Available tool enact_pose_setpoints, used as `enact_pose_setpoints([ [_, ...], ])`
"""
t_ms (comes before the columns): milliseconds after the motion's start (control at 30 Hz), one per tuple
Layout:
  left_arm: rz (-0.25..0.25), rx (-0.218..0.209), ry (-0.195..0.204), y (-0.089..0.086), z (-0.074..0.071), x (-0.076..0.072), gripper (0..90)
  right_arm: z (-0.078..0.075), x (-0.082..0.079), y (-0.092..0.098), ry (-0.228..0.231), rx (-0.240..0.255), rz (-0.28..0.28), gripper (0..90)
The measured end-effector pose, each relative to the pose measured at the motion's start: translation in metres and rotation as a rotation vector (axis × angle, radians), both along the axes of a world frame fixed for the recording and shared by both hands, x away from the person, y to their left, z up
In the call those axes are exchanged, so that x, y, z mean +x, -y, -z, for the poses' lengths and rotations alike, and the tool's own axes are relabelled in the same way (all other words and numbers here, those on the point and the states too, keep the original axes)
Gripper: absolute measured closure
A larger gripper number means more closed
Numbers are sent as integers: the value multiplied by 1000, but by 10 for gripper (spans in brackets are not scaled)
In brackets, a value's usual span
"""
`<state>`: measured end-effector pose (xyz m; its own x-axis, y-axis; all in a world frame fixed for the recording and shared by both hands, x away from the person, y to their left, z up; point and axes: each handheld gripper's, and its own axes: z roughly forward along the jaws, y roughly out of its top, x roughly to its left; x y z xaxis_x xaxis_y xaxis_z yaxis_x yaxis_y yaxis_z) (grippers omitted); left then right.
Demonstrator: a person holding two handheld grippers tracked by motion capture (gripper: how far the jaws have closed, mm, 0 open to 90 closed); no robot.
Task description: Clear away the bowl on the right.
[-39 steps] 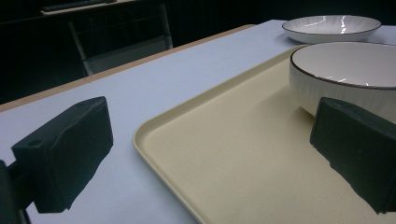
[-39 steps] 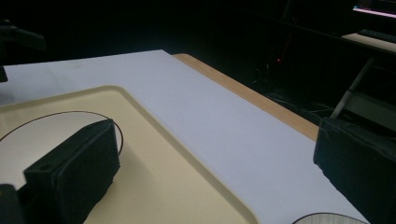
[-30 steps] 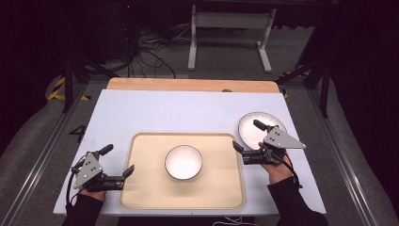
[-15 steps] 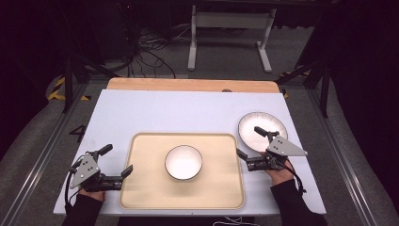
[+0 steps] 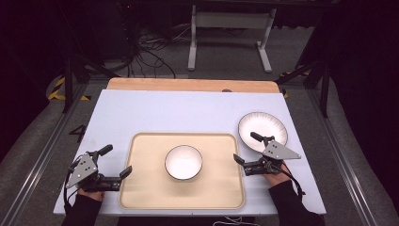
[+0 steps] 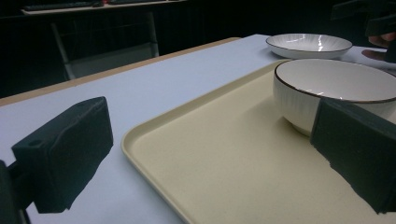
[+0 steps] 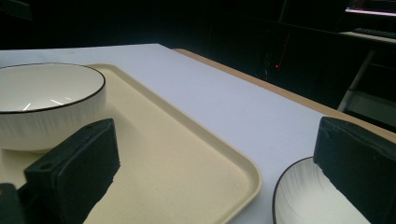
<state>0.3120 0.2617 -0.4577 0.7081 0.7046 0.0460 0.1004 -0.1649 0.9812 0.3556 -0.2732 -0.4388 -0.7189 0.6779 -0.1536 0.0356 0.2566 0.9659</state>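
Two grippers are seen at the near edge of the table, each held in a hand. The left gripper [image 5: 116, 161] is positioned just off the left edge of the beige tray [image 5: 141, 197], with its jaws spread wide and nothing held between them; in the left gripper view one jaw is seen over the tray's surface and the other over the white tabletop [image 6: 140, 88]. The right gripper [image 5: 245, 149] is placed at the tray's right edge, jaws likewise spread apart and empty, with one jaw over the rim of the white plate [image 5: 270, 123]. A white bowl [image 5: 183, 162] with a dark rim is found upright near the middle of the tray, well apart from both grippers. The plate is set on the tabletop just beside the tray's far right corner.
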Motion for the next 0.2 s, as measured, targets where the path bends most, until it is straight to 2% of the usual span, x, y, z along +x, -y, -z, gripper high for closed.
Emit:
enact_pose_setpoints([
  [200,0,2,-2,0,0,0,2,0,0,-1,5,-9,9,3],
])
